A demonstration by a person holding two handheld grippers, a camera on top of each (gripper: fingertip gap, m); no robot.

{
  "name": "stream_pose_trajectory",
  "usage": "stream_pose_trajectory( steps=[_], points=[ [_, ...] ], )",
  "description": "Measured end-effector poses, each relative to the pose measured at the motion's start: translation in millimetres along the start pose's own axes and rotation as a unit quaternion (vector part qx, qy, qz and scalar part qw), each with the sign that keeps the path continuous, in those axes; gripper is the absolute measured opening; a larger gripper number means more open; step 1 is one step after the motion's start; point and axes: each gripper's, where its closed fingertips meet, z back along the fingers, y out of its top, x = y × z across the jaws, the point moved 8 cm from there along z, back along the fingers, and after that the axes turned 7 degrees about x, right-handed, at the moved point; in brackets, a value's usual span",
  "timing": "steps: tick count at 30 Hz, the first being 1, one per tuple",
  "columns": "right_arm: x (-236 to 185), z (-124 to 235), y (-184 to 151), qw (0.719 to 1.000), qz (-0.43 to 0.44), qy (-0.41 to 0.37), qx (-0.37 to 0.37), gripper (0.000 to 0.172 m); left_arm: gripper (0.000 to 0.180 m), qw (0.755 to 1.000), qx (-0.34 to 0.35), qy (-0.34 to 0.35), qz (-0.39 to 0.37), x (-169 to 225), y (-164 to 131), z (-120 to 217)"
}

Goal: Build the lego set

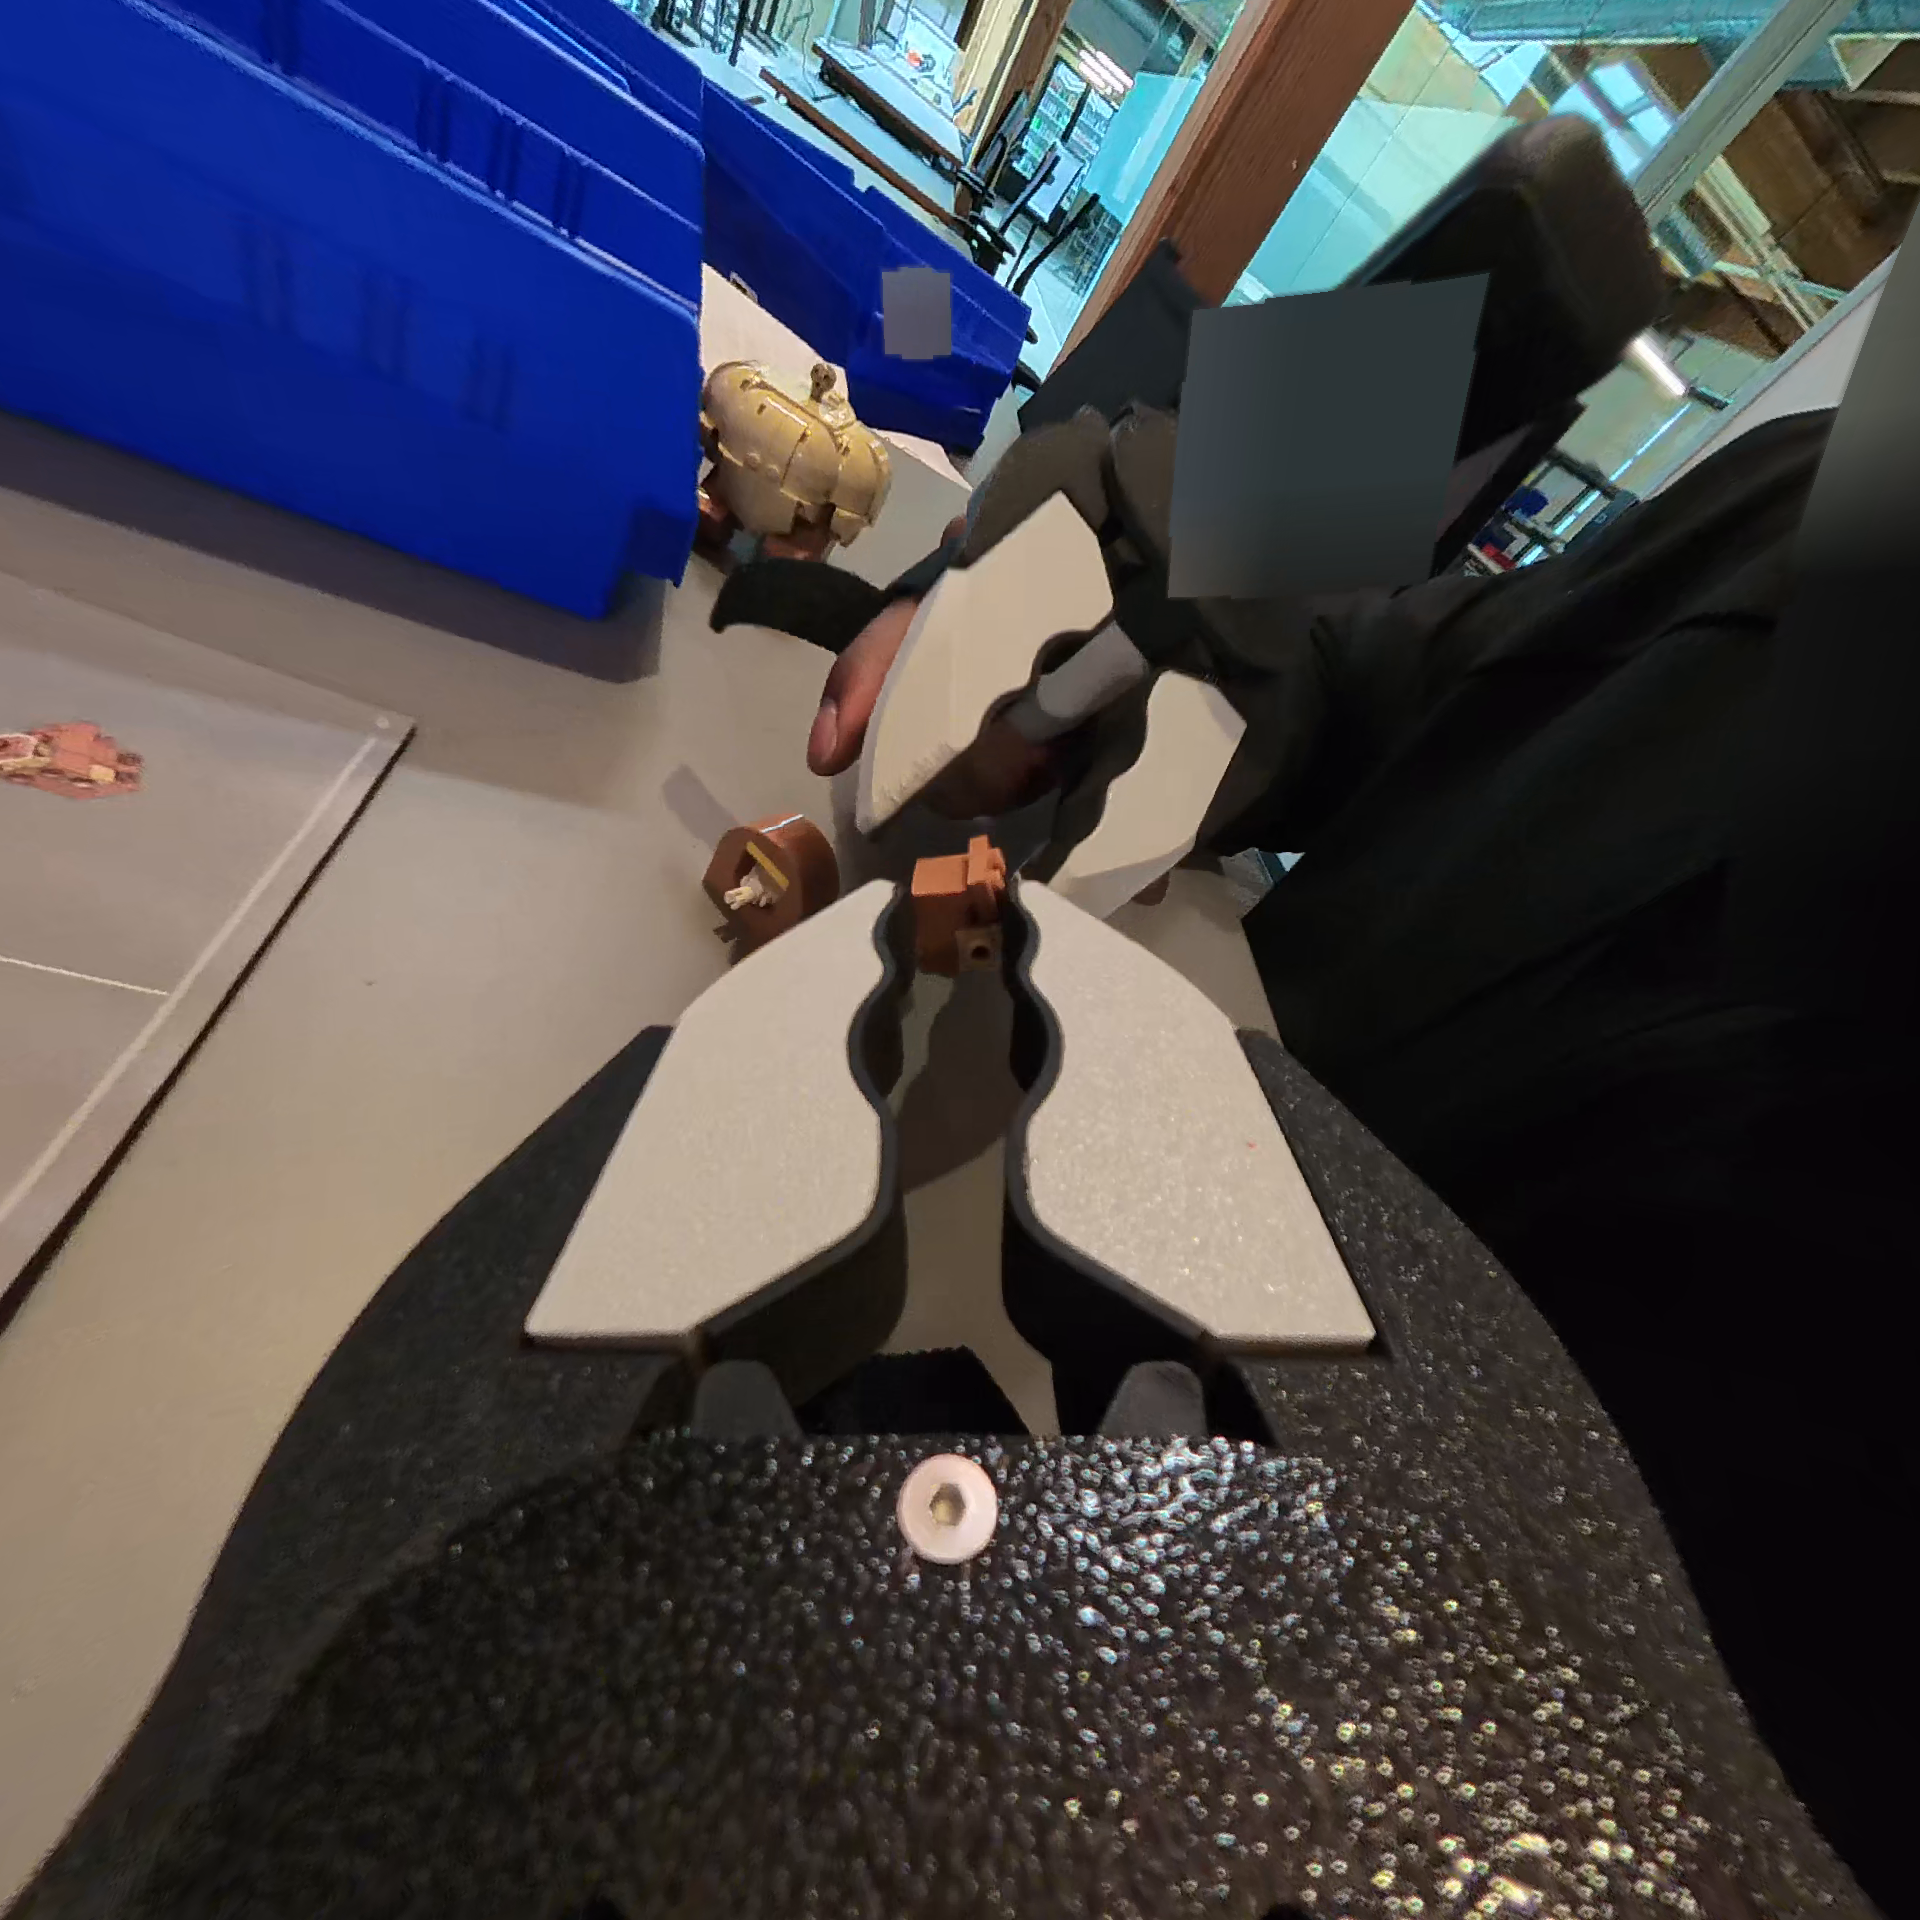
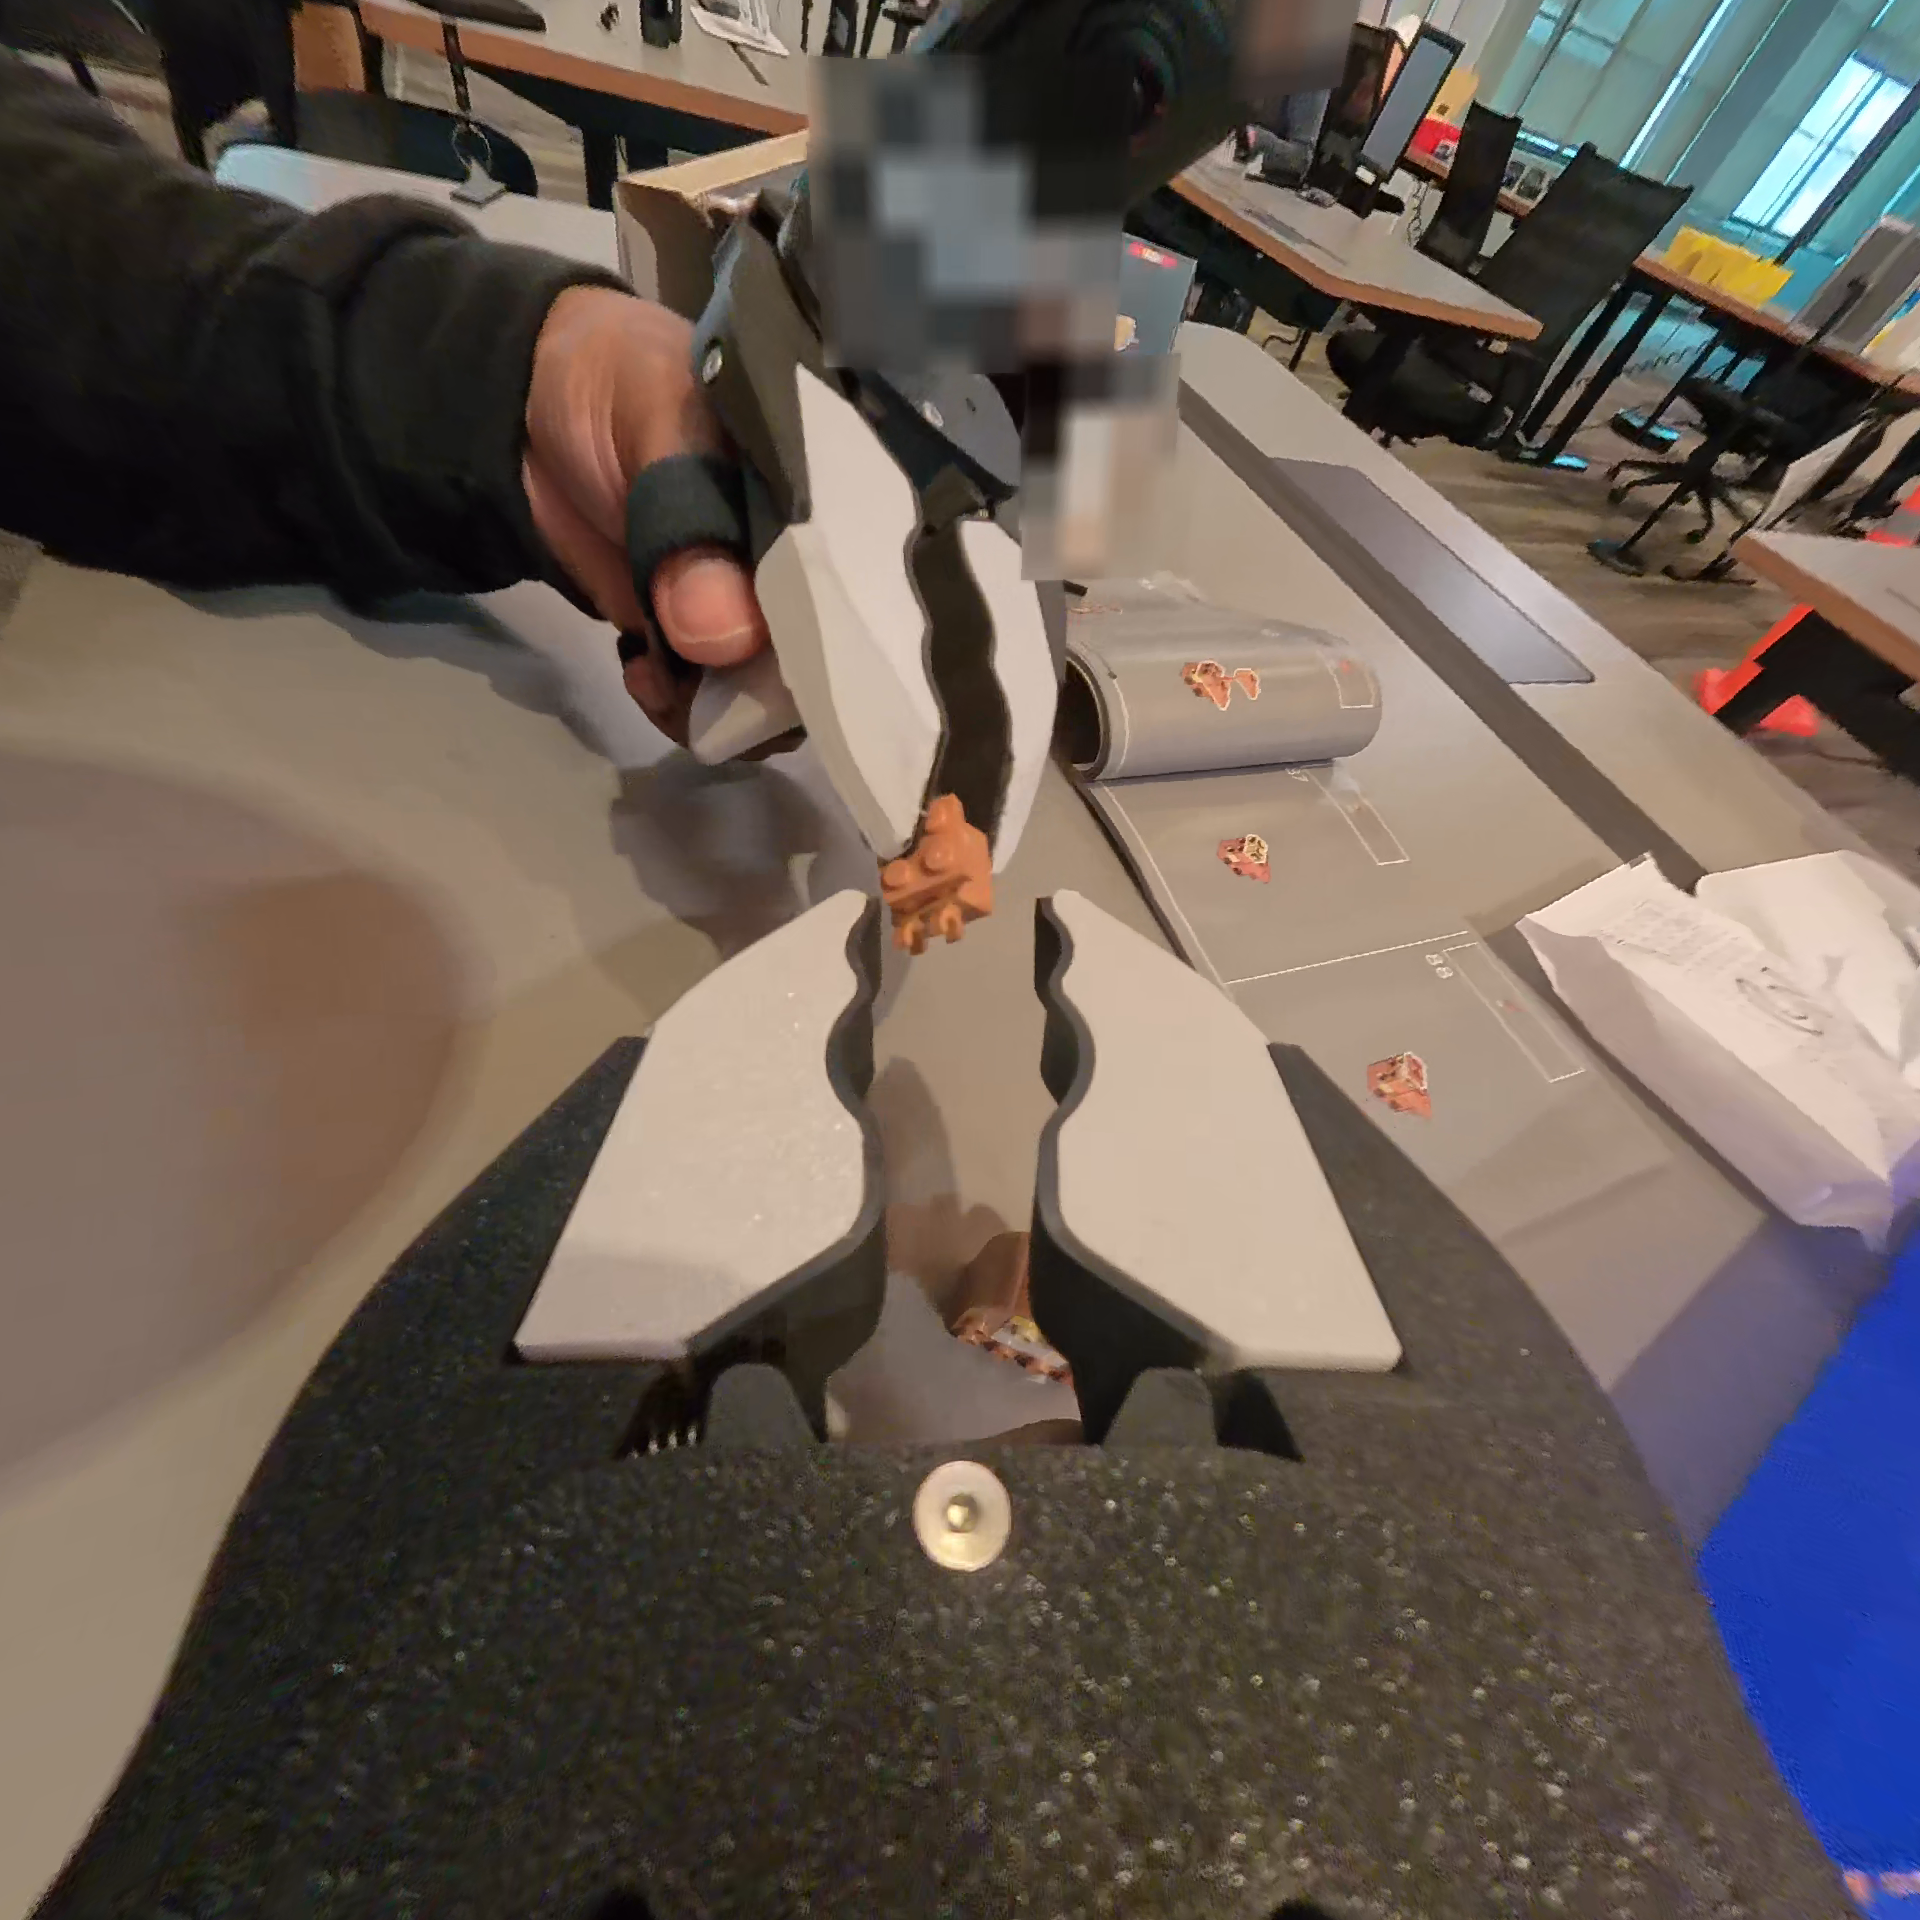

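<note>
The left gripper (image 1: 954, 914) is clenched on a small orange-brown brick piece (image 1: 951, 914), pinched between its grey fingertips (image 1: 831, 956) and lifted clear of the grey counter (image 1: 416, 1039). From the right wrist view the same brick piece (image 2: 935, 878) juts from the tips of that gripper, which a hand (image 2: 623, 468) in a black sleeve grips.

The right gripper (image 2: 956, 925) stands released, its fingers apart with the brick piece just ahead of them and neither pad touching it (the left pad is close beside it). In the left wrist view this gripper (image 1: 977, 821) hangs just above and behind the held piece.

On the counter near the left gripper lies a round brown brick part (image 1: 769, 883), and farther back a tan brick model (image 1: 800, 447) stands against blue bins (image 1: 364, 312). A grey instruction sheet (image 2: 1351, 935), partly curled into a roll, lies to the right, with crumpled white paper (image 2: 1714, 1018) beside it.
</note>
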Motion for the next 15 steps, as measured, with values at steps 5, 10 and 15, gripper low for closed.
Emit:
stream_pose_trajectory(
  steps=[5, 10, 15],
  points=[
    [1.5, -1.0, -4.0, 0.994, -0.096, 0.053, -0.007, 0.032, 0.015, 1.0, 0.007, 0.001, -0.025, -1.9, -1.0, 1.3],
    [4.5, -2.8, -6.7, 0.979, -0.186, 0.088, -0.002, 0.031, 0.015, 0.999, 0.027, -0.01, -0.046, 0.3, 1.1, 2.6],
    [3.0, -4.4, -7.2, 0.998, -0.067, 0.012, -0.012, 0.023, 0.015, 0.996, 0.059, -0.041, 0.057, -4.9, -0.5, 1.7]
  ],
)
